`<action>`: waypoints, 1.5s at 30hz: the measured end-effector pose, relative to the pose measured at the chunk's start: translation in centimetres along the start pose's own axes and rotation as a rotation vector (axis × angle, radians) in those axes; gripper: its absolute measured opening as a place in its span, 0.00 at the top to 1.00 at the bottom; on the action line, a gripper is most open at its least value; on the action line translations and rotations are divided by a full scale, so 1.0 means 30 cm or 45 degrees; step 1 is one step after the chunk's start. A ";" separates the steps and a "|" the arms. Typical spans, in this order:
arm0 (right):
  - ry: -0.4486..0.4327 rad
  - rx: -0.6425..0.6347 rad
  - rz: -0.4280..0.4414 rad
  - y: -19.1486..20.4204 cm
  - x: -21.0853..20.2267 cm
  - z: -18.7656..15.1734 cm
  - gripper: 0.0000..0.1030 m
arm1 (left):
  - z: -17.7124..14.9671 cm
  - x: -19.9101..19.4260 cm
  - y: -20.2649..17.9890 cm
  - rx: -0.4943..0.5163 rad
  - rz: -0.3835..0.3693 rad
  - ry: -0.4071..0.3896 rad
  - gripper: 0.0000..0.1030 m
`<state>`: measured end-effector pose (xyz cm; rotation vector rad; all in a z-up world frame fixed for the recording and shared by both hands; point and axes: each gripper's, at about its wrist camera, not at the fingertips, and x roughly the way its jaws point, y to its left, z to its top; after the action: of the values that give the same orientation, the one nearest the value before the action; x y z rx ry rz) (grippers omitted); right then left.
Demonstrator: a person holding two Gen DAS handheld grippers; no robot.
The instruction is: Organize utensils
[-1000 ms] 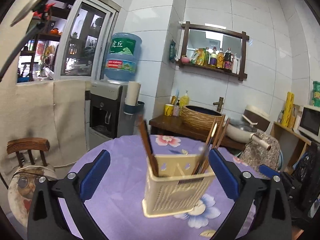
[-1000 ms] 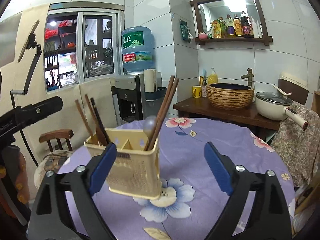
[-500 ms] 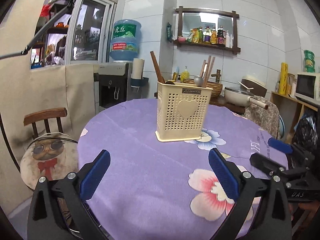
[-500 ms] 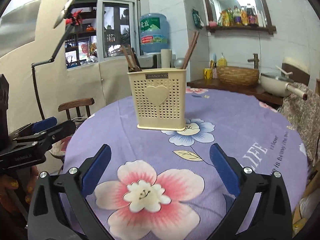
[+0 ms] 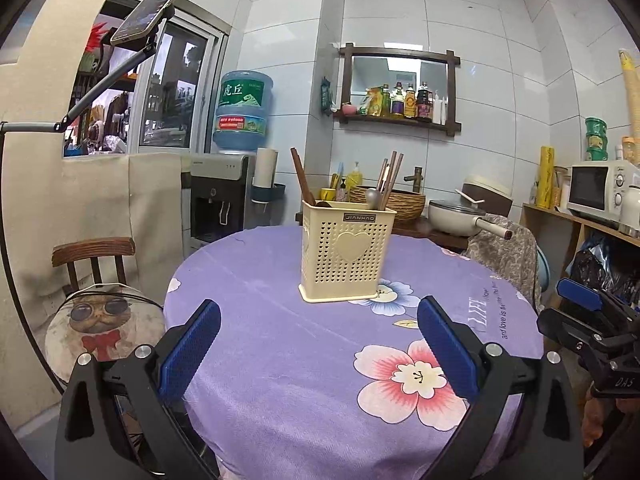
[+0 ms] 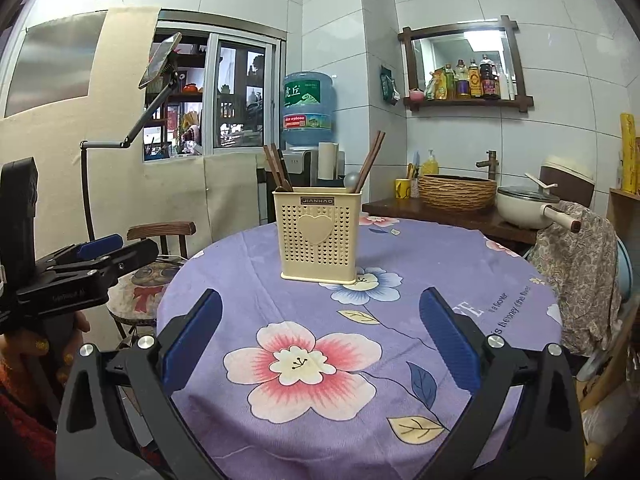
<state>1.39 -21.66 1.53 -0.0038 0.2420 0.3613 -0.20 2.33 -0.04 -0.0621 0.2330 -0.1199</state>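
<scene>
A: Where is the utensil holder (image 5: 347,252)?

B: I see it upright at the far middle of the round table (image 5: 280,360), chopsticks (image 6: 370,162) inside.

A: The grippers?

B: My left gripper (image 5: 320,344) and right gripper (image 6: 320,340) gape wide at the near edge, both empty.

Open purple tablecloth (image 6: 320,420) between near table edge and cream utensil holder (image 6: 320,236), nothing lying in that stretch. Holder upright near table centre, only obstacle on the cloth; chopsticks (image 6: 370,162) and a spoon (image 5: 373,196) jutting above its rim, blocking approach from straight overhead. Free cloth on both sides of holder. Chair (image 5: 96,256) just beside table's left edge, draped chair (image 6: 576,248) at right edge.
</scene>
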 end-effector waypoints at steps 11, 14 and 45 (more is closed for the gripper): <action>0.000 0.007 -0.007 -0.009 -0.012 -0.011 0.06 | -0.001 0.003 -0.012 -0.010 -0.018 0.029 0.06; 0.000 0.016 -0.005 -0.011 -0.012 -0.012 0.06 | 0.000 0.005 -0.011 -0.013 -0.019 0.034 0.06; 0.014 0.012 -0.002 -0.005 -0.001 -0.022 0.06 | -0.002 0.006 -0.004 -0.006 -0.015 0.051 0.06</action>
<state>1.26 -21.85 0.89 0.0032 0.2546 0.3585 -0.05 2.18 -0.14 -0.0656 0.2731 -0.1320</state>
